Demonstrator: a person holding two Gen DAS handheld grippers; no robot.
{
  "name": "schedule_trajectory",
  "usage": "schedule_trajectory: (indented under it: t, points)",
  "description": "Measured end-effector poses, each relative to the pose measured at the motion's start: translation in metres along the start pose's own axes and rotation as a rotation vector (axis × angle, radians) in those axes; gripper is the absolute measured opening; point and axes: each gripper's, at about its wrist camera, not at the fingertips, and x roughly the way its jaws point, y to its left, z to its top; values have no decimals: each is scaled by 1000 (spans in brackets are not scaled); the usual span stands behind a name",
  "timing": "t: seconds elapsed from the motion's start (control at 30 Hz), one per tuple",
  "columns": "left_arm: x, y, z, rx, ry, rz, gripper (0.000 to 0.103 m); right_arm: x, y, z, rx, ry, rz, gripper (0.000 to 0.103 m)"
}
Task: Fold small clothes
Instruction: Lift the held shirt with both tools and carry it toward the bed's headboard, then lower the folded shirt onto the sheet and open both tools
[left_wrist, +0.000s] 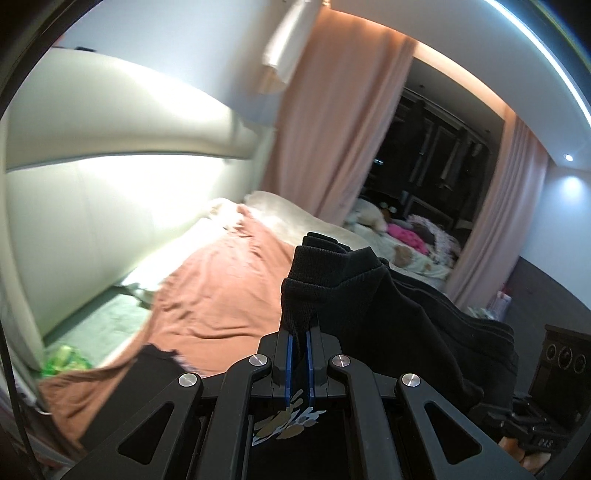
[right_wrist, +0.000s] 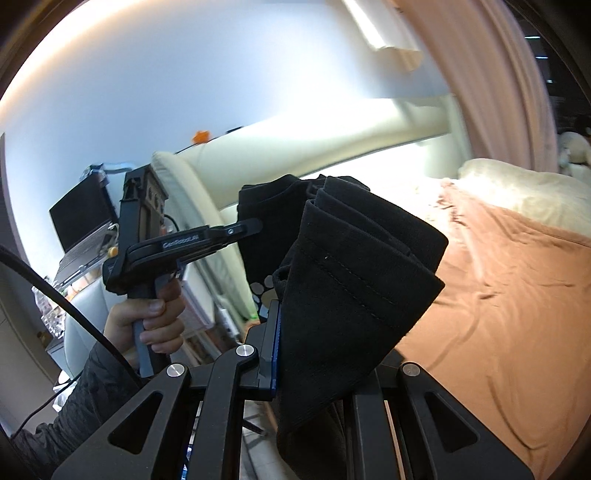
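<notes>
Above the bed, a black garment (left_wrist: 369, 295) hangs in the air between the two tools, clear of the rust-brown sheet (left_wrist: 221, 288) below. Its ribbed knit edge is pinched between the blue pads of the left gripper (left_wrist: 300, 332), whose jaws are clamped nearly together on the cloth. Folded, stitched layers of the same garment (right_wrist: 354, 266) drape over the right gripper (right_wrist: 295, 332), also clamped on it; only one of its blue pads shows. A pale printed design, like paw pads, marks the fabric near the jaws. From the right wrist view, the left tool's side reads "GenRobot.AI", gripped by a hand (right_wrist: 147, 321) in a dark quilted sleeve. Behind stand a cream padded headboard (left_wrist: 110, 147) and pink curtains (left_wrist: 332, 129).
</notes>
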Motion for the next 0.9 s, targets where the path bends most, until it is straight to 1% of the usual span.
schedule_trajectory:
  t: [0.17, 0.27, 0.37, 0.47, 0.67, 0.83, 0.9]
  points:
    - [-21, 43, 4, -21, -15, 89, 5, 42, 10, 2, -13, 38, 54, 8]
    - [-29, 63, 6, -28, -22, 141, 5, 62, 8, -3, -13, 56, 89, 8]
    - [-26, 82, 6, -29, -13, 186, 5, 79, 0, -8, -11, 73, 107, 8]
    - [-14, 95, 3, -31, 5, 223, 5, 96, -13, -12, 3, 96, 120, 8]
    - [21, 125, -9, -50, 57, 265, 5, 117, -74, -13, 37, 139, 95, 8]
    - [69, 155, -18, -86, 110, 301, 5, 132, -145, -10, 50, 188, 46, 8]
    - [90, 163, -19, -92, 129, 316, 5, 138, -179, -8, 68, 203, 34, 8]
